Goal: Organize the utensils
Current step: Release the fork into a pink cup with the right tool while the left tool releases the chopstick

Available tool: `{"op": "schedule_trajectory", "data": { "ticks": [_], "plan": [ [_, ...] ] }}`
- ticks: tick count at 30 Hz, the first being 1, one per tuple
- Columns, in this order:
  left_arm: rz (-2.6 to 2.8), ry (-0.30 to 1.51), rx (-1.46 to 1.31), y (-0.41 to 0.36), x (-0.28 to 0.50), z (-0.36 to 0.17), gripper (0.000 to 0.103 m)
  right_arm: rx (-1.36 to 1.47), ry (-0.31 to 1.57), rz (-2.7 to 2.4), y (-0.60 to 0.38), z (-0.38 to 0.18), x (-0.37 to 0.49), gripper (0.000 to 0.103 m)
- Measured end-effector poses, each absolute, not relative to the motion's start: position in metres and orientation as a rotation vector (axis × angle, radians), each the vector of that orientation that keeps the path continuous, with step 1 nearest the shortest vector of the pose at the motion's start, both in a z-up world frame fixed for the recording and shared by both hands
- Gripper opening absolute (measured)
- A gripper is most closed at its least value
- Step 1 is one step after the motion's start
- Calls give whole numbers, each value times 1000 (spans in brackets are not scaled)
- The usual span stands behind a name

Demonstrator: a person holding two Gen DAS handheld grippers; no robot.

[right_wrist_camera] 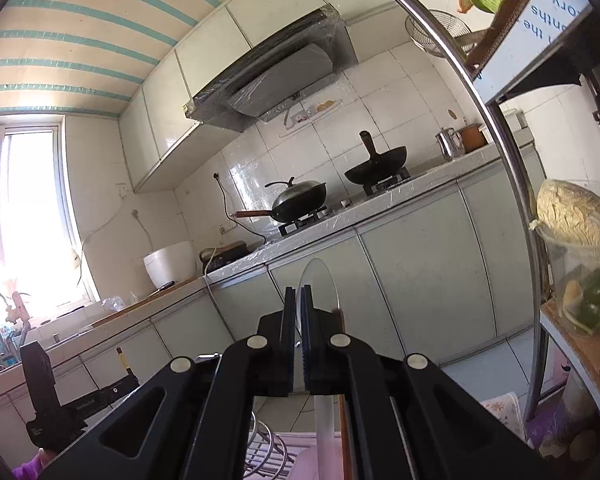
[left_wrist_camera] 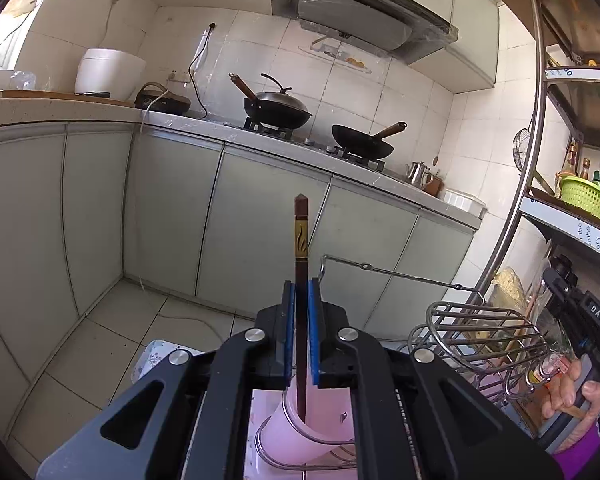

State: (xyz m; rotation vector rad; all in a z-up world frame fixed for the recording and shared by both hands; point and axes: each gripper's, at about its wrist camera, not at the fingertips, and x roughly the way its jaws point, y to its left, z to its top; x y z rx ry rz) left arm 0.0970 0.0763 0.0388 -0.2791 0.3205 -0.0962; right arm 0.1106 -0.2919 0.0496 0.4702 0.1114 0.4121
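My left gripper (left_wrist_camera: 302, 286) is shut on a dark brown chopstick (left_wrist_camera: 301, 240) with a gold band, held upright. Its lower end reaches into a pink cup (left_wrist_camera: 300, 436) that sits in a wire holder below. My right gripper (right_wrist_camera: 297, 294) is shut on a clear plastic spoon (right_wrist_camera: 320, 284), bowl upward, handle running down between the pads. The right gripper also shows in the left wrist view (left_wrist_camera: 592, 320), held by a hand at the right. The left gripper shows in the right wrist view (right_wrist_camera: 60, 404) at the lower left.
A wire dish rack (left_wrist_camera: 480, 340) stands to the right of the pink cup. A metal shelf unit (left_wrist_camera: 536, 184) with a green basket (left_wrist_camera: 588, 196) rises on the right. Kitchen counter with two woks (left_wrist_camera: 276, 110) lies ahead, tiled floor below.
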Motion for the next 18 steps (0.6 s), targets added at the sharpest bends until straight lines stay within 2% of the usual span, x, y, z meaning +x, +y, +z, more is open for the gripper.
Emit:
{"op": "schedule_trajectory", "data": {
  "ticks": [9,10,14,16,18],
  "plan": [
    [-84,364,-315,79,92,36,6,494,271,388,-292,8,101,2],
    [-83,371,-313,79,92,36,8,492,288,387,-291,5,101,2],
    [-79,382,-292,77,87,37,31,485,350,405,-291,1,103,4],
    [-79,386,-281,75,85,38,34,478,383,406,-289,0,103,14],
    [-80,393,-275,73,83,38,35,474,410,418,-288,0,104,18]
  ]
}}
